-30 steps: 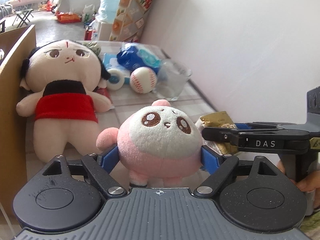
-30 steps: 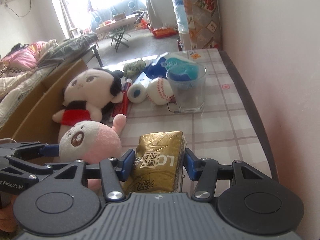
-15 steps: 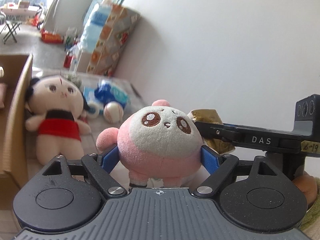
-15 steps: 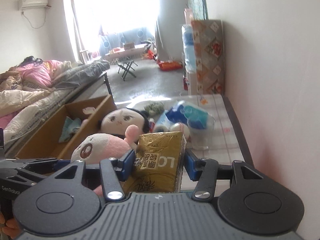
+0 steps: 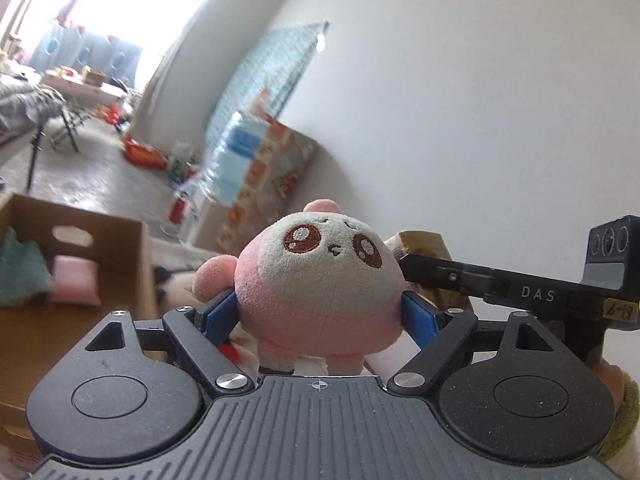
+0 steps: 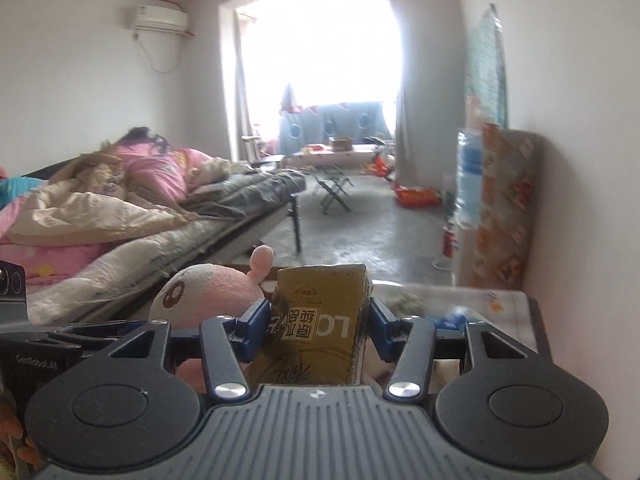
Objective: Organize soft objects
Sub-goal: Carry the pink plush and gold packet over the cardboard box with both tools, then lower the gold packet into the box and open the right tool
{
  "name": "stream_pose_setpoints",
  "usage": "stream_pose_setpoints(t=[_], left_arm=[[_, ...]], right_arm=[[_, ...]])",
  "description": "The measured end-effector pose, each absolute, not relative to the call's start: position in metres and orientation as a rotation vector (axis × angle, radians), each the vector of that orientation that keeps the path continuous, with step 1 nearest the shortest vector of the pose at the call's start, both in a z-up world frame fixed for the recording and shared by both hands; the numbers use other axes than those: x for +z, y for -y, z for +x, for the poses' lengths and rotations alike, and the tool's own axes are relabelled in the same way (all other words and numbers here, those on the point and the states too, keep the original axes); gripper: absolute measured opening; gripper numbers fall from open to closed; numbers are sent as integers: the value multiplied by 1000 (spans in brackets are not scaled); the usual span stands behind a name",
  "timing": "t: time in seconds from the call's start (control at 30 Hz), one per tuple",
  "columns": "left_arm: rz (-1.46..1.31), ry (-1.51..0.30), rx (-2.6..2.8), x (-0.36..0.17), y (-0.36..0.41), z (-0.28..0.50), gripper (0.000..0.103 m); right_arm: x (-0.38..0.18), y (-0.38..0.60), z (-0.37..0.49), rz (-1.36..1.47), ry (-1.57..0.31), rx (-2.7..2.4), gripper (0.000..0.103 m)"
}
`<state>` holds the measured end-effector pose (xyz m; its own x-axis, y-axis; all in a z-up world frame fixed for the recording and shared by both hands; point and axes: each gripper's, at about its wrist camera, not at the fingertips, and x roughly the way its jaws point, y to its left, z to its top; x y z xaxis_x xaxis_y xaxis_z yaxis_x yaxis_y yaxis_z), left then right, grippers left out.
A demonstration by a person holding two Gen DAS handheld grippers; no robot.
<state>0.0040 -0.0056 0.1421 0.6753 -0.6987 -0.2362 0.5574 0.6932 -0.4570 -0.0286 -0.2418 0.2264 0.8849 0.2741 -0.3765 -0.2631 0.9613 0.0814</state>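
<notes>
We grip one pink plush [image 5: 320, 280] in our left gripper [image 5: 320, 316], one gold packet [image 6: 320, 324] clamped in our right gripper [image 6: 318, 326], one cardboard box [image 5: 120, 252] only in left view.

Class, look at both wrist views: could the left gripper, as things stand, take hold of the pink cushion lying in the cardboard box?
Probably not: the left gripper is shut on the pink plush, so its jaws are full. The pink cushion lies uncovered in the cardboard box.

Both wrist views raised, facing down room toward bright window; close on own held item (pink plush [image 5: 320, 280] shared, side by side).
</notes>
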Motion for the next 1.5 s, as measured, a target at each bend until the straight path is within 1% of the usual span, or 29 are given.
stream_pose_setpoints(t=[0.17, 0.33, 0.43, 0.67, 0.93, 1.1, 1.33, 1.43, 1.5], left_arm=[[-369, -419, -621, 151, -22, 32, 85], [-370, -448, -513, 150, -46, 76, 85], [-376, -497, -473, 147, -53, 112, 85], [-422, -644, -361, 107, -72, 173, 85], [-496, -836, -283, 59, -81, 237, 85], [-521, -908, -223, 40, -86, 247, 85], [-526, -954, -192, 29, -89, 250, 85], [-527, -967, -194, 26, -89, 252, 85], [-525, -969, -196, 26, -87, 252, 85]], right_arm=[[236, 218, 18, 56, -411, 373, 56], [228, 199, 87, 81, -508, 429, 56], [216, 191, 127, 93, -571, 448, 56], [187, 156, 213, 68, -709, 484, 56], [143, 109, 298, -65, -835, 442, 56], [110, 93, 337, -147, -936, 405, 56], [71, 60, 359, -337, -1011, 358, 56], [58, 53, 363, -390, -1034, 343, 64], [55, 50, 362, -409, -1026, 341, 66]])
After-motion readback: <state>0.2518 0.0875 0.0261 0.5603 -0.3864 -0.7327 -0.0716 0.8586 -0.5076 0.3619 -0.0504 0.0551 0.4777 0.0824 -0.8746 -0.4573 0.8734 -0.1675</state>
